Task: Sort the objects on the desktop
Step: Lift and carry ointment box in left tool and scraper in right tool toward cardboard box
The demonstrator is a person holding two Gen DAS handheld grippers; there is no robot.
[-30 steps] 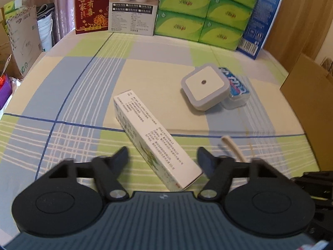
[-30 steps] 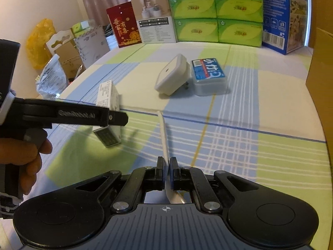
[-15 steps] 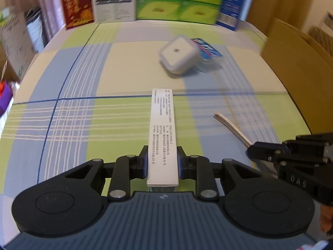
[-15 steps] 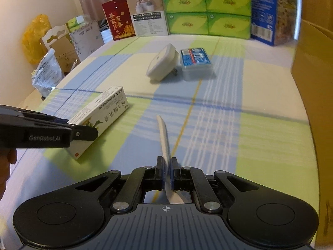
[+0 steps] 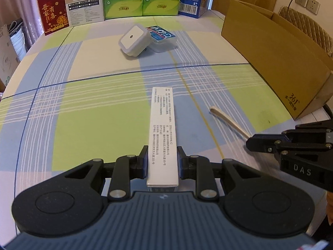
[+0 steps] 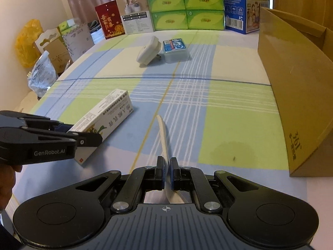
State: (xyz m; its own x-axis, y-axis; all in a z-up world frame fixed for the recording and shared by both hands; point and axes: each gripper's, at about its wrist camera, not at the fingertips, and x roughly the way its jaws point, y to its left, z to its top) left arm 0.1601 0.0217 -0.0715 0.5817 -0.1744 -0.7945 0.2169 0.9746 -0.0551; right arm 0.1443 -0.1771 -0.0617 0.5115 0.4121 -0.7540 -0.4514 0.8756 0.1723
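Swung since earlier toward the cardboard box at the tabletop's right edge. Left gripper clamping carton, right gripper pinching spoon; best kept level.

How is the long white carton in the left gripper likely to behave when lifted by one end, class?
The long white carton is probably light and fairly stiff, as its edges look crisp. Since the left gripper clamps only its near end, the far end may droop or pivot. Its thin card walls could dent under a hard squeeze.
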